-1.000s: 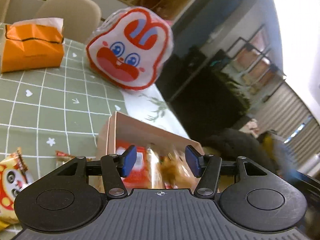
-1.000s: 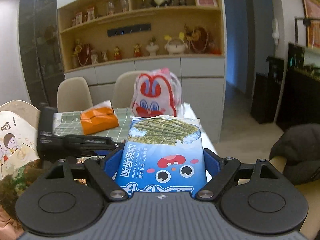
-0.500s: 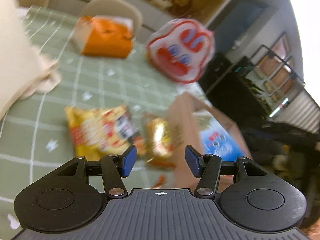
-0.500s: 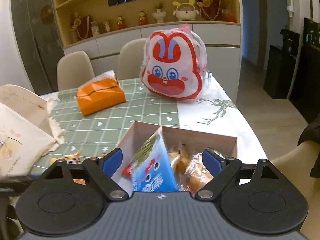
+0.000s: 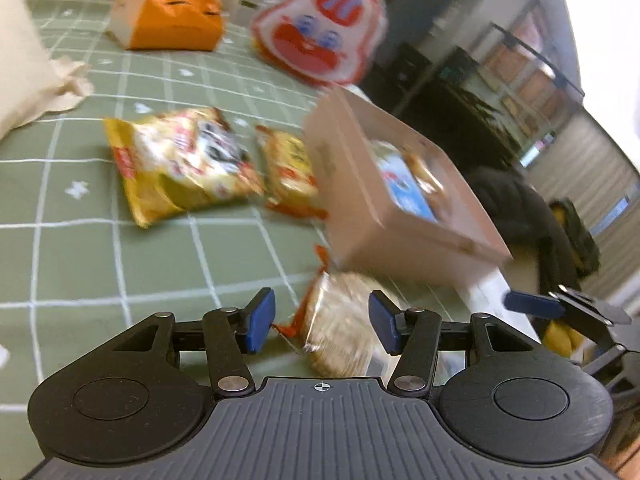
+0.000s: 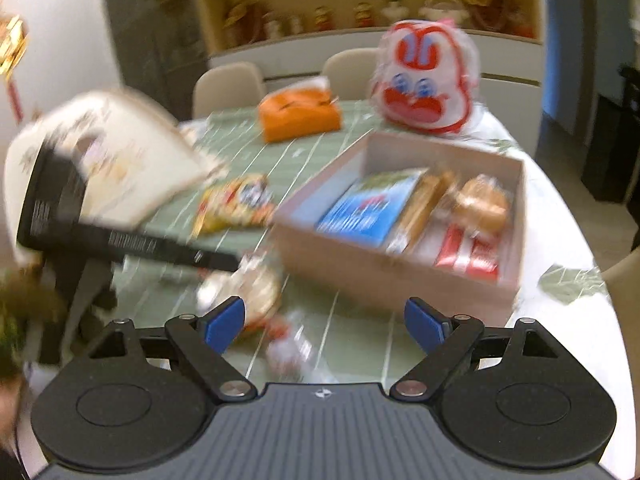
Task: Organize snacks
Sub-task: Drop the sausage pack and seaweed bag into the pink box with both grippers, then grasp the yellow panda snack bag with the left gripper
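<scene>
A shallow cardboard box [image 6: 384, 276] on the green checked cloth holds a blue seaweed pack [image 6: 368, 208], bread and red bars. My right gripper [image 6: 324, 322] hovers open in front of the box, above a small clear-wrapped sweet [image 6: 288, 352], with nothing between its pads. My left gripper [image 5: 322, 320] is low over the cloth with its jaws closing around a round rice-cracker packet [image 5: 340, 328]; the blue pads stand apart from the packet. A yellow chip bag [image 5: 184, 164] and a small yellow packet [image 5: 290, 168] lie left of the box [image 5: 352, 184].
A rabbit-face bag [image 6: 424, 80] and an orange tissue pack [image 6: 300, 114] stand at the far side. A cream printed bag [image 6: 104, 160] leans at the left. Chairs stand behind the table; its right edge is close beside the box.
The right gripper let go of the blue seaweed pack into the box and drew back and down. The left gripper swung off the box and sank over the cracker packet.
</scene>
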{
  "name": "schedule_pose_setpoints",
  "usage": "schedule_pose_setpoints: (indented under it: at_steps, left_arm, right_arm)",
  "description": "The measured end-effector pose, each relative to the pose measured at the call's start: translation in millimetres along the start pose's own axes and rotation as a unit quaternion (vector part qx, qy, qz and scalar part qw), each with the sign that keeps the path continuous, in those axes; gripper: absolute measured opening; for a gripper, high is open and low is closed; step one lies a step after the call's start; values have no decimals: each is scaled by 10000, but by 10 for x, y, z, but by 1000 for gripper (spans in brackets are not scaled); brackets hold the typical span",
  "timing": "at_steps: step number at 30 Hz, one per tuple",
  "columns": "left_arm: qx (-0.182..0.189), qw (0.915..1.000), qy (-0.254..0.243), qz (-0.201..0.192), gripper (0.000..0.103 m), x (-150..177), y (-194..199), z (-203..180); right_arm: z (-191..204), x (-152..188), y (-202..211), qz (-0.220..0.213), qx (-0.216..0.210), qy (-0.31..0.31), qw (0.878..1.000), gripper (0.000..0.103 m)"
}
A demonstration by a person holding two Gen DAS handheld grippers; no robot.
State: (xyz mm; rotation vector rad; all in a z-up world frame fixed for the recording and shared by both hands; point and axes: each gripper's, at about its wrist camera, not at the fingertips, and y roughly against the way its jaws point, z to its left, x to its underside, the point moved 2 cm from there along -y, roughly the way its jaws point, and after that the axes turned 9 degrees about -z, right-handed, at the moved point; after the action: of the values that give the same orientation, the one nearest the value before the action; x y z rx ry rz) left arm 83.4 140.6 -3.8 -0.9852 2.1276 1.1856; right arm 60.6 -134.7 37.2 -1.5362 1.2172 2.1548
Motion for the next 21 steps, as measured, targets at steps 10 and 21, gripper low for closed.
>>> schedule_pose_setpoints:
  at_steps: [10, 21]
  left_arm:
    - [658, 9953, -530, 474, 57, 192, 4, -312]
    - [-1339, 9772, -74, -1646, 57, -587, 138, 334]
  right_arm:
    - [262, 303, 30, 35, -224, 392, 9990, 88]
    - [89, 547, 2, -173, -20, 302, 9994, 88]
